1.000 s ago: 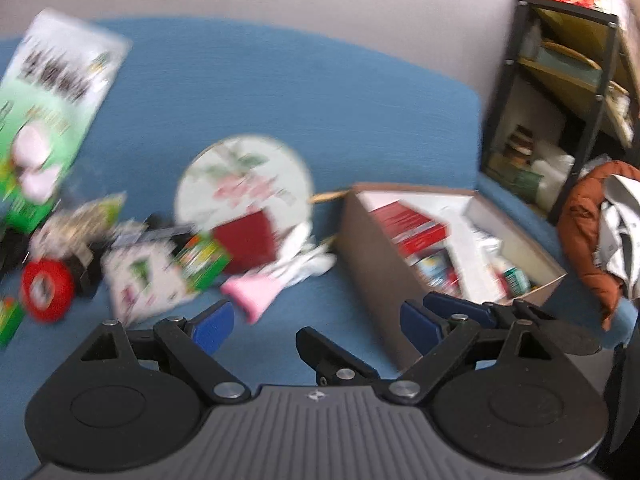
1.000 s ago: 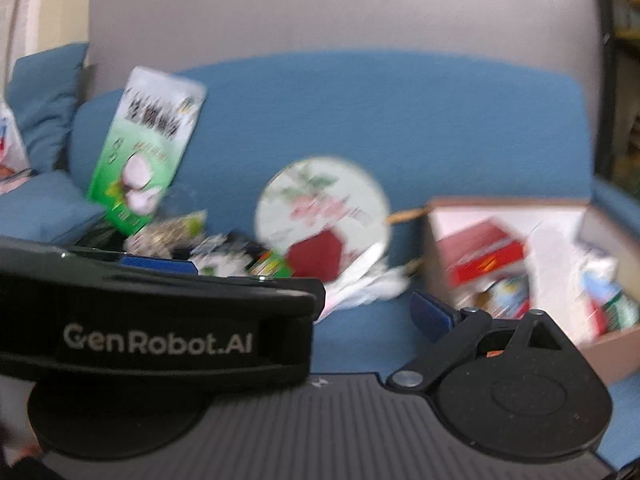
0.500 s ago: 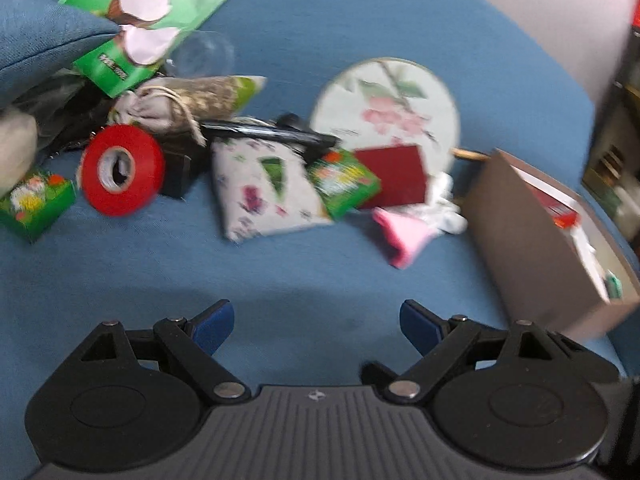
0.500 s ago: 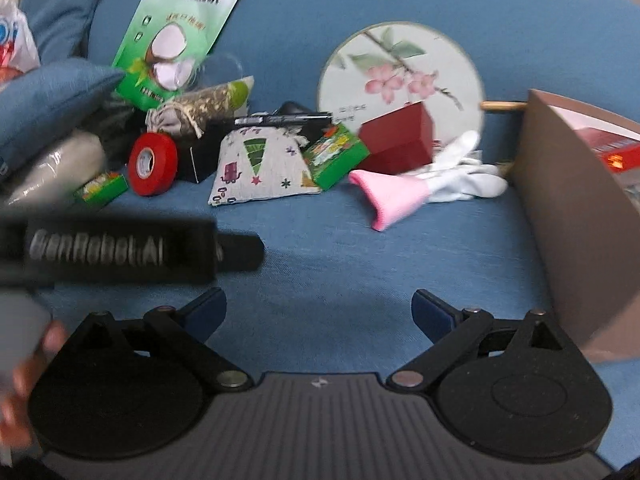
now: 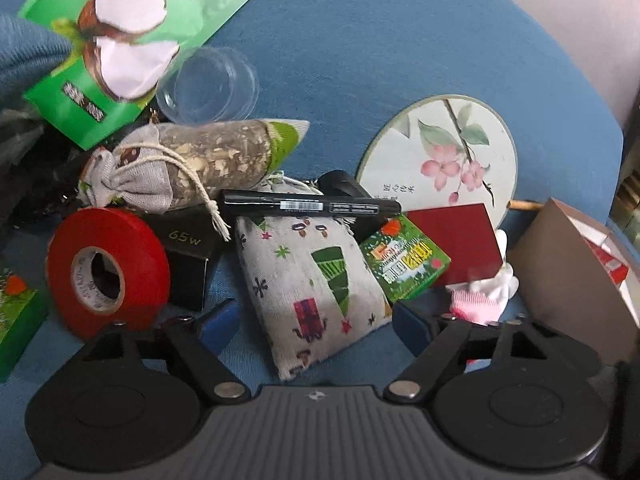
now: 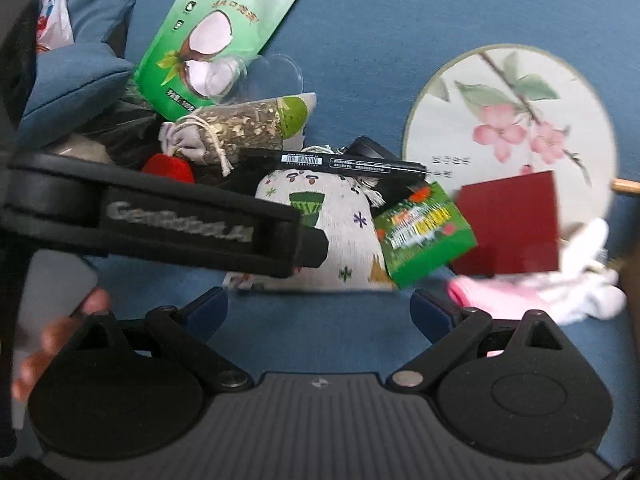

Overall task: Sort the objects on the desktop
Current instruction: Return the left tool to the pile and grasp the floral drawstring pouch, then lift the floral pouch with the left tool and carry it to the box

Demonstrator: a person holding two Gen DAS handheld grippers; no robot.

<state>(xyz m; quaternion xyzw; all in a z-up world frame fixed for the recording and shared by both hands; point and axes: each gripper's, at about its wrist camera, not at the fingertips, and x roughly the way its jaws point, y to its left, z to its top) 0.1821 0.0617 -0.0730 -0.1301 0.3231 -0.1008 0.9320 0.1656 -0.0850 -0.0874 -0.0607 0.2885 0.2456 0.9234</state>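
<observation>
- Both grippers have come down and forward since the earlier frames; the pile now fills each view, and the printed cloth pouch (image 5: 316, 280) lies just ahead of the left gripper (image 5: 316, 326).
- Left gripper: jaws closing, with the near end of the pouch between the blue pads (image 5: 412, 326). No pad presses on it yet, so nothing is held.
- Right gripper (image 6: 318, 314): jaws spread and empty over bare blue cushion (image 6: 380, 32), near the pouch.
- Pile around the pouch: black marker (image 5: 310, 205) across its far end, red tape roll (image 5: 106, 272) to its left, green box (image 5: 404, 266) touching its right edge, cardboard box (image 5: 568, 280) well to the right.
- Procedure, as judged: centre the pads on the pouch body, then close fully.
- Caution: lifting may roll the marker off or drag the green box; raise slowly.
</observation>
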